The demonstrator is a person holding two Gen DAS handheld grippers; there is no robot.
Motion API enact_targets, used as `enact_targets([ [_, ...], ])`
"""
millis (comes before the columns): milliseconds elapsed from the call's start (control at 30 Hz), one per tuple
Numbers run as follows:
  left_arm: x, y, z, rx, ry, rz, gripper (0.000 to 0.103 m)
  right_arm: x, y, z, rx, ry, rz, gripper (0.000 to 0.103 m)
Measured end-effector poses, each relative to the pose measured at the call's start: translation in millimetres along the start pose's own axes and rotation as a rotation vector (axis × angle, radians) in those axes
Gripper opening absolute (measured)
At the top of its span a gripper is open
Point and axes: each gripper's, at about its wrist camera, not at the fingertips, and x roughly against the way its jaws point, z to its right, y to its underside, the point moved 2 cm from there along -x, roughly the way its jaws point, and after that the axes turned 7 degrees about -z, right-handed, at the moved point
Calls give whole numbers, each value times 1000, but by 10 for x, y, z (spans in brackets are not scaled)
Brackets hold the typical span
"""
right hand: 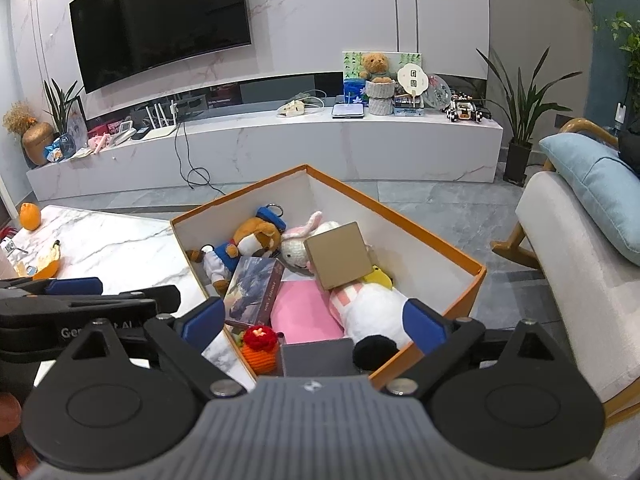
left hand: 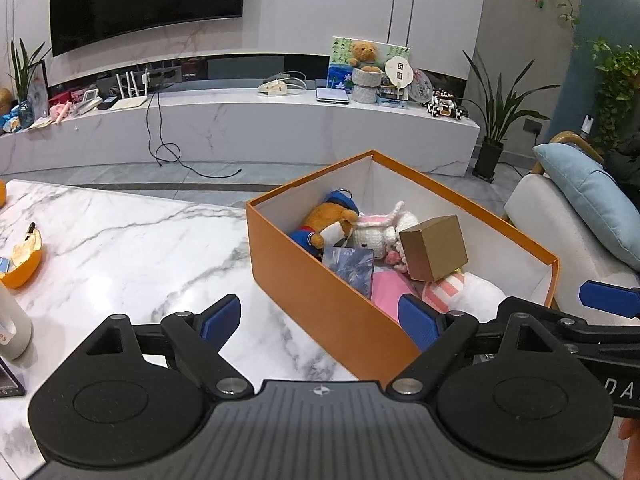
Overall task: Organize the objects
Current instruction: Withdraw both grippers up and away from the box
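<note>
An orange storage box (left hand: pixel 320 300) (right hand: pixel 460 300) stands on the marble table's right end. Inside lie a plush bear in blue (left hand: pixel 324 224) (right hand: pixel 248 244), a knitted white bunny (left hand: pixel 380 232) (right hand: pixel 296 248), a brown cardboard cube (left hand: pixel 434 248) (right hand: pixel 340 256), a dark book (left hand: pixel 348 266) (right hand: pixel 256 288), a pink pad (right hand: pixel 304 312), a white-pink plush (right hand: pixel 372 312) and a knitted orange toy (right hand: pixel 262 346). My left gripper (left hand: pixel 320 318) is open and empty above the box's near-left wall. My right gripper (right hand: pixel 316 326) is open and empty over the box's near end.
The marble table (left hand: pixel 120 248) holds orange peel (left hand: pixel 22 260), a white bottle (left hand: pixel 14 328) and an orange (right hand: pixel 31 216). A white armchair with a blue cushion (right hand: pixel 592 184) stands to the right. A TV bench (left hand: pixel 240 128) with clutter runs along the far wall.
</note>
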Motion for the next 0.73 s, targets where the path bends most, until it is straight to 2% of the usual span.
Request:
enact_targets([
  [733, 31, -3, -14, -8, -10, 14, 101, -5, -2, -59, 0, -8, 2, 96],
])
